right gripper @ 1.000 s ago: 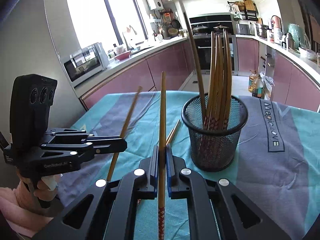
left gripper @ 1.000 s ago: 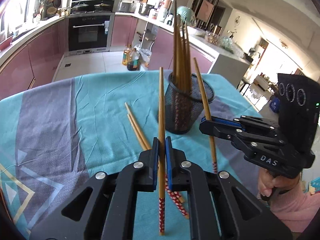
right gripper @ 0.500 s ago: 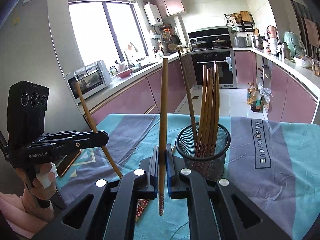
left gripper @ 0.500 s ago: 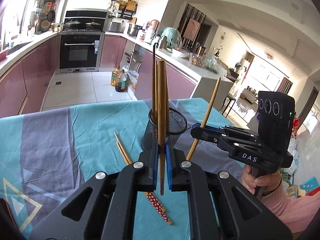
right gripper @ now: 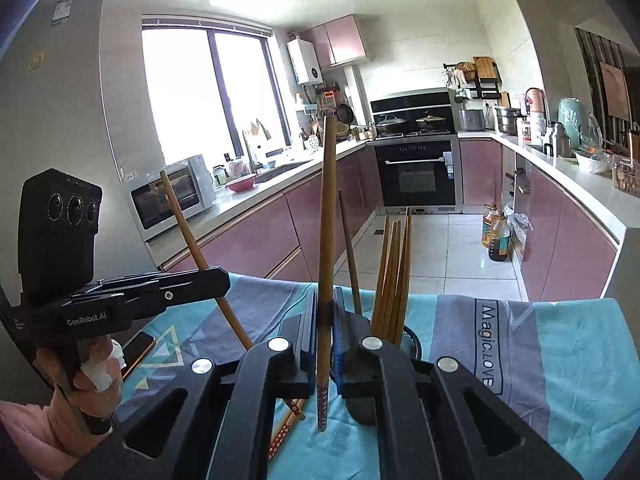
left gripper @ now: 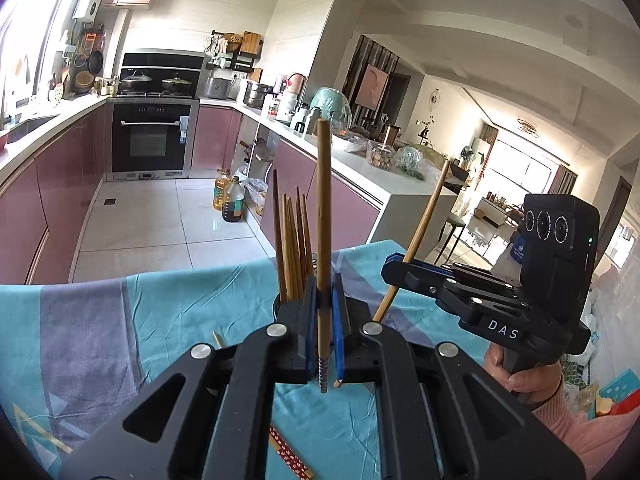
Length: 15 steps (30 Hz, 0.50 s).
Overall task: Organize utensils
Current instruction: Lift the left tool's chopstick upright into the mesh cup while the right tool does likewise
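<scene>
My left gripper (left gripper: 323, 312) is shut on one wooden chopstick (left gripper: 323, 216), held upright above the table. My right gripper (right gripper: 325, 320) is shut on another chopstick (right gripper: 326, 216), also upright. Each gripper shows in the other's view: the right one (left gripper: 394, 266) with its slanted chopstick (left gripper: 424, 216), the left one (right gripper: 222, 276) with its chopstick (right gripper: 188, 224). The black mesh holder (right gripper: 410, 338) with several chopsticks (left gripper: 294, 248) stands just behind and below both grippers, mostly hidden. Loose chopsticks (left gripper: 290, 454) with red patterned ends lie on the cloth.
A teal and grey tablecloth (right gripper: 560, 360) covers the table. A phone (right gripper: 138, 346) lies near the table's left edge in the right wrist view. Kitchen counters and an oven (left gripper: 150, 140) are behind the table.
Both grippers have risen with their chopsticks, lifting them clear of the table. The holder now sits lower and closer under the jaws in both views.
</scene>
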Available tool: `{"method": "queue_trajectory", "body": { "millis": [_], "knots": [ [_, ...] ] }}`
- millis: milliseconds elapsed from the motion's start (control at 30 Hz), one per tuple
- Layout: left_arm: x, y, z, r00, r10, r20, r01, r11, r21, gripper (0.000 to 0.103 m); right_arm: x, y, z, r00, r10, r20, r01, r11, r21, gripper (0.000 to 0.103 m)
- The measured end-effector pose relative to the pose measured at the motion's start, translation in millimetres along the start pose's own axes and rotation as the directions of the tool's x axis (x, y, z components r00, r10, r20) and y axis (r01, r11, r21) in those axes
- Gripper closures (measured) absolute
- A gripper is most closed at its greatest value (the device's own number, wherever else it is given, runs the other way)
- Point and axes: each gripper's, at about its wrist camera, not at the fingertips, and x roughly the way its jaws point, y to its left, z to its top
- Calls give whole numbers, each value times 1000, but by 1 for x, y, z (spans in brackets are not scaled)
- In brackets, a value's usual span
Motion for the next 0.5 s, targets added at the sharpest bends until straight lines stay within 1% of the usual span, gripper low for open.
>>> {"method": "queue_trajectory", "body": {
  "millis": [267, 500],
  "knots": [
    [4, -12, 21, 999, 8, 36, -10, 999, 40, 96, -1, -4, 19, 999, -16, 43, 16, 1000, -18, 97],
    [13, -16, 30, 998, 19, 60, -21, 999, 33, 96, 5, -6, 24, 998, -32, 59, 33, 999, -18, 97]
  ]
}}
